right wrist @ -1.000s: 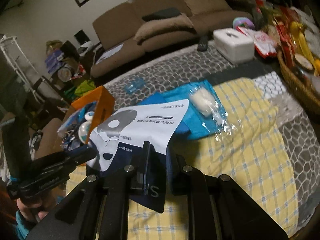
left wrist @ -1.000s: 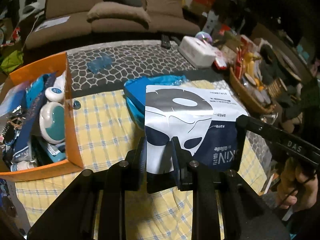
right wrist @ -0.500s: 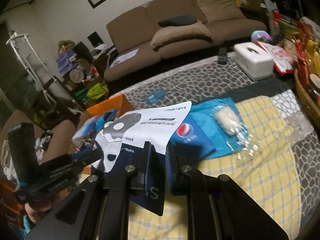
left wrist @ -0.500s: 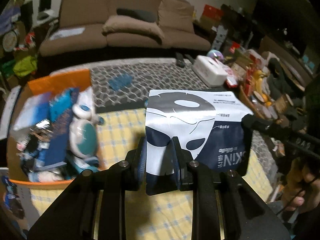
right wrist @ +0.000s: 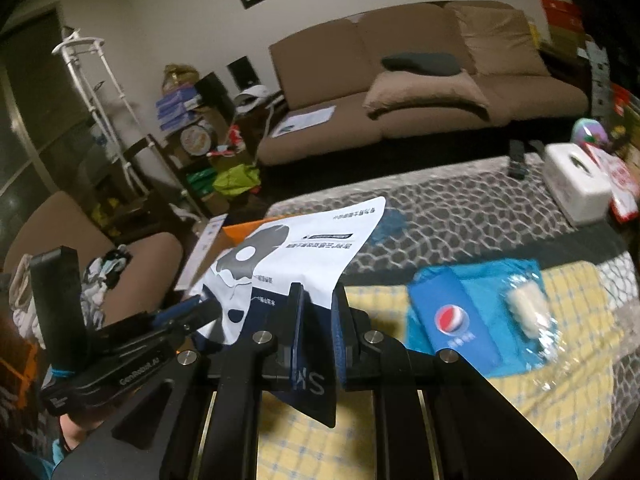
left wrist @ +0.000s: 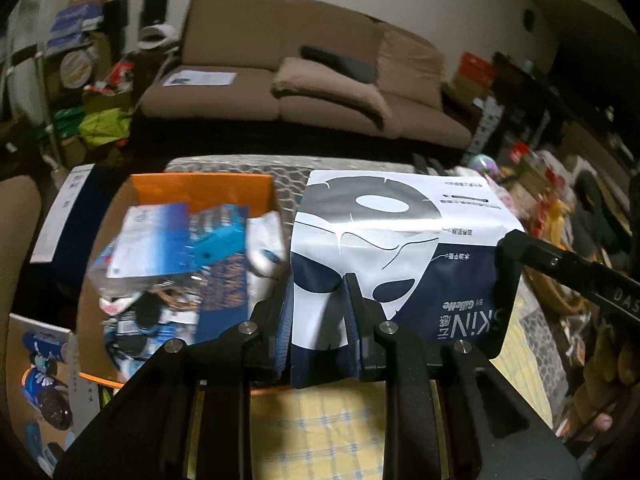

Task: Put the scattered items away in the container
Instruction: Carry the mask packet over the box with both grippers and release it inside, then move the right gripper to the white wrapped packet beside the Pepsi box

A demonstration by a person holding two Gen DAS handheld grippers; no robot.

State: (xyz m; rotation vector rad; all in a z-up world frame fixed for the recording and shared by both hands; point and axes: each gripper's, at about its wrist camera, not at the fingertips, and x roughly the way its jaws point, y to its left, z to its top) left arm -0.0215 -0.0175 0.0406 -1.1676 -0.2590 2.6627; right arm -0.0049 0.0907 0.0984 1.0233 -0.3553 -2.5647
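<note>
Both my grippers are clamped on one face-mask packet (left wrist: 394,248) printed "SKIN by Gillette" — my left gripper (left wrist: 320,312) pinches its lower edge, my right gripper (right wrist: 318,322) its dark corner, holding it in the air by the orange box (left wrist: 200,188). Only the left view looks into that box, crowded with blue-and-white packets and a blue block (left wrist: 218,246). Only the right view shows a blue Pepsi pouch (right wrist: 456,320) and a clear bag (right wrist: 528,312) on the yellow checked cloth (right wrist: 552,396), with a white tissue box (right wrist: 576,184) toward the table's far right corner.
</note>
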